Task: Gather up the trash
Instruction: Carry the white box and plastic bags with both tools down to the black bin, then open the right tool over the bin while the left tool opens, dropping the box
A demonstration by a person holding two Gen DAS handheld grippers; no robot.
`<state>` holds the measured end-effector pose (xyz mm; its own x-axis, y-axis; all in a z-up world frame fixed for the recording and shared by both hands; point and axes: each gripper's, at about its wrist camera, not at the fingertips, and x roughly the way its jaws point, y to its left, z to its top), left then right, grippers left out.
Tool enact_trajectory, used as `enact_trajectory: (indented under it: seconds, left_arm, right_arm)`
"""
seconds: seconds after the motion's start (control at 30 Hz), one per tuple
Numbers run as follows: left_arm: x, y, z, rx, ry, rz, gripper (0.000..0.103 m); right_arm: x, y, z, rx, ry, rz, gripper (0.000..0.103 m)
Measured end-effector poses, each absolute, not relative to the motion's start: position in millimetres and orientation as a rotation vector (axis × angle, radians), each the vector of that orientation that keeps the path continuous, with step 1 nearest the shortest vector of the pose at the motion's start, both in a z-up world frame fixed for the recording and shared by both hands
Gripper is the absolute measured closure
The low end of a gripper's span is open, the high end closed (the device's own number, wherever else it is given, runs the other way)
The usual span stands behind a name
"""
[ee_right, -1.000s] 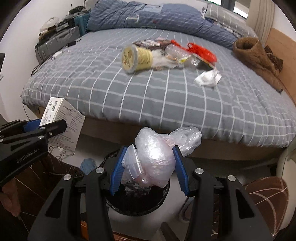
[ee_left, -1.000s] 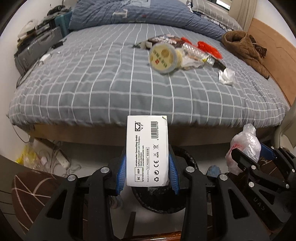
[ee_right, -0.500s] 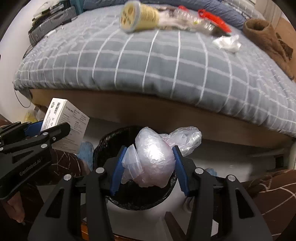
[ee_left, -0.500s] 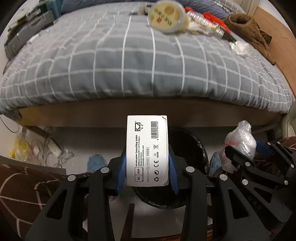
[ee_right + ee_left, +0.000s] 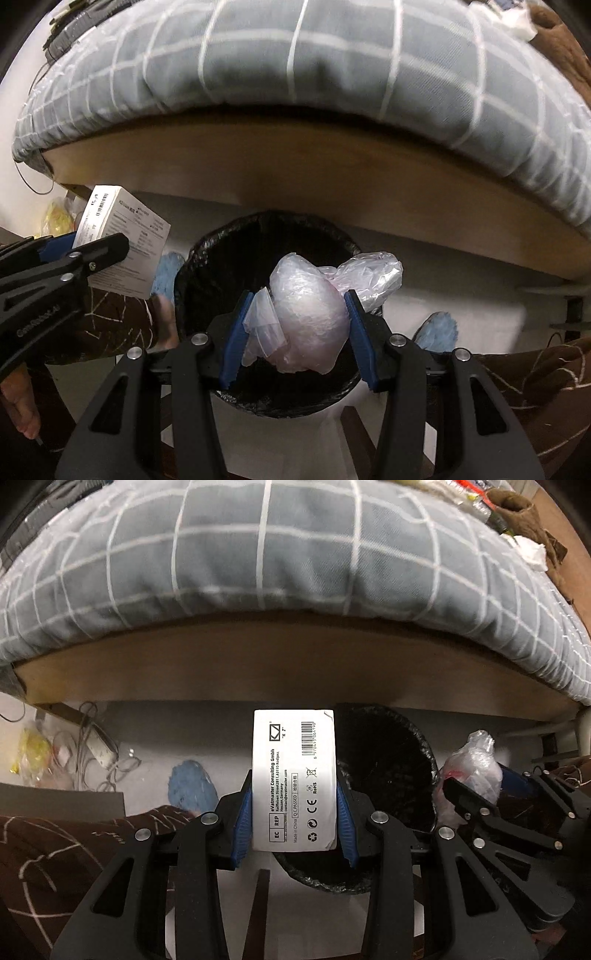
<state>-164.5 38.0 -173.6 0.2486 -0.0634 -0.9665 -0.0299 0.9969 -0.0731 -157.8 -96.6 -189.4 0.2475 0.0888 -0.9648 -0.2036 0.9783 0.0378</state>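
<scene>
The right gripper (image 5: 295, 328) is clamping a plastic bag (image 5: 306, 317) over the bin (image 5: 207, 254), the left gripper (image 5: 294, 812) is pinching a box (image 5: 294, 779) at its nine o'clock, probably needing release next.

The white box (image 5: 294, 782) is hiding the bin's (image 5: 417, 746) left rim; bed clutter (image 5: 524, 550) is blurring at the picture's edge, too small to tell.
</scene>
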Motion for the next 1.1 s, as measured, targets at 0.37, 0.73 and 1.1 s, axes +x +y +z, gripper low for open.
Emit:
enact_trajectory:
  seconds: [0.37,0.73,1.1]
  left_arm:
    - [-158,60,-208,-0.112,1.401,0.034,0.065]
    - [-155,57,-217,-0.119,1.440,0.031,0.065]
    - [-148,29,-209,-0.107,1.427,-0.024,0.065]
  right_arm:
    - [-144,-84,-222,-0.115,1.379,0.221,0.055]
    - [-140,-86,-229,-0.134,1.395,0.186,0.028]
    - [-140,-118,-198,-0.136,1.298,0.102,0.008]
